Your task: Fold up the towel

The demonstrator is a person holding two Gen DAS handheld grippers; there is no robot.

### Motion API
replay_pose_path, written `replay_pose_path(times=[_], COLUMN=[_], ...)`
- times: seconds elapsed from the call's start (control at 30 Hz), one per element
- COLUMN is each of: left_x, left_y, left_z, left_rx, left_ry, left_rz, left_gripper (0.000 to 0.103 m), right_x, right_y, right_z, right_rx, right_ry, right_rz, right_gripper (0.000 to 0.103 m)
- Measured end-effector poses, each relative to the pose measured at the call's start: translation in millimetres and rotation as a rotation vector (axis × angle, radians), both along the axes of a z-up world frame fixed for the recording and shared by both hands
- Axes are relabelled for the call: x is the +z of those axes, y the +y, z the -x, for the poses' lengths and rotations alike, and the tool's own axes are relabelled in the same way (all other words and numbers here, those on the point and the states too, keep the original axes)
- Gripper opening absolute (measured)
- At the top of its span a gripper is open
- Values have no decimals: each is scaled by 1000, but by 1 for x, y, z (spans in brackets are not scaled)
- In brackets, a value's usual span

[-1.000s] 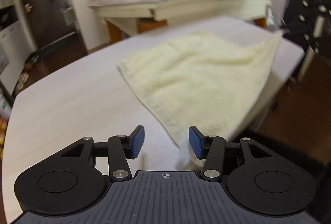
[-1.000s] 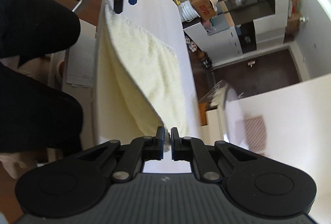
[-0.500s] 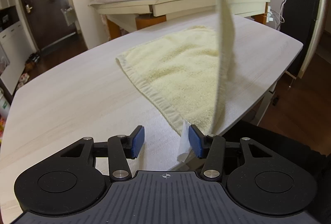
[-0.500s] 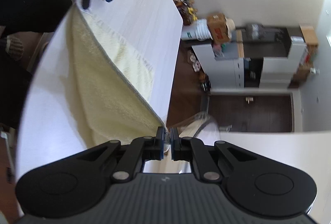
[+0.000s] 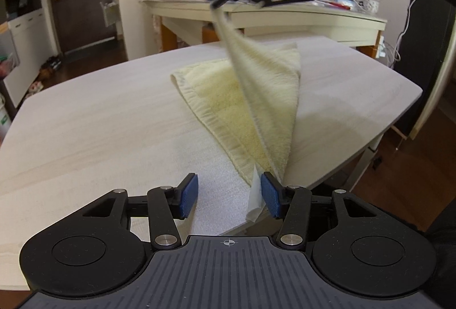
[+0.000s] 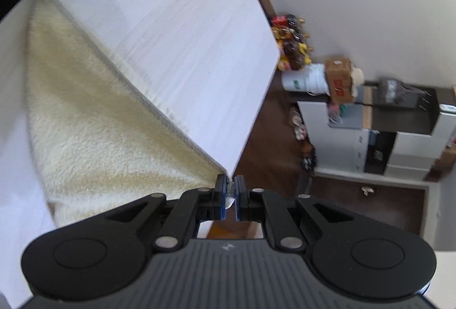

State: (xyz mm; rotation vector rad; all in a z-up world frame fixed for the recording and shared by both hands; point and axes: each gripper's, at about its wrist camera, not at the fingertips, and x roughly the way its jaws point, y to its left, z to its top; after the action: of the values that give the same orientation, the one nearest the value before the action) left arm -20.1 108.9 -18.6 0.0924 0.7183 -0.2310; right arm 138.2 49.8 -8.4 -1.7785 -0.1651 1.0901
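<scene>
The right gripper [image 6: 230, 189] pinches one corner of the yellow towel [image 5: 256, 98] and has carried it across. The left gripper [image 5: 229, 196] waits open at the tabletop's [image 5: 99, 123] near edge. The fold is half made.

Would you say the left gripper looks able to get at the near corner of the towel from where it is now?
Probably yes. The left gripper is open and the towel corner with its white tag lies just inside its right finger, nothing between. The right gripper pinches the far corner well above the table.
</scene>
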Motion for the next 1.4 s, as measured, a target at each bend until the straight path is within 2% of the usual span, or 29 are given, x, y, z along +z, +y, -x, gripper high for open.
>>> replay_pose_path(times=[0.3, 0.4, 0.47, 0.63, 0.73, 0.87, 1.0, 1.07, 1.2, 1.4], left_x=[-3, -2, -2, -2, 3, 13, 23, 28, 34, 35], left_y=[6, 6, 7, 8, 15, 22, 31, 35, 40, 37], left_z=[-4, -3, -3, -3, 0, -1, -20, -33, -68, -124], left_rx=[7, 10, 12, 17, 35, 62, 75, 75, 36, -53], left_ry=[-8, -7, -7, -6, -18, -47, -82, -97, -114, -121], left_rz=[34, 43, 49, 63, 80, 62, 11, -11, -37, -64], left_gripper=[56, 57, 57, 57, 57, 57, 59, 60, 60, 60], right_x=[-52, -62, -64, -38, -20, -1, 7, 19, 23, 30], right_y=[53, 58, 58, 44, 23, -23, -53, -75, -88, -76], right_z=[-28, -36, -39, -45, -41, -26, 3, 40, 84, 115], right_rx=[-6, -11, -26, -131, -236, -436, -522, -521, -506, -472], right_ry=[107, 118, 123, 192, 224, 376, 556, 698, 821, 909], right_rz=[66, 54, 28, -130, -230, -425, -580, -648, -683, -697], right_gripper=[7, 13, 22, 24, 34, 35, 35, 35, 35, 41])
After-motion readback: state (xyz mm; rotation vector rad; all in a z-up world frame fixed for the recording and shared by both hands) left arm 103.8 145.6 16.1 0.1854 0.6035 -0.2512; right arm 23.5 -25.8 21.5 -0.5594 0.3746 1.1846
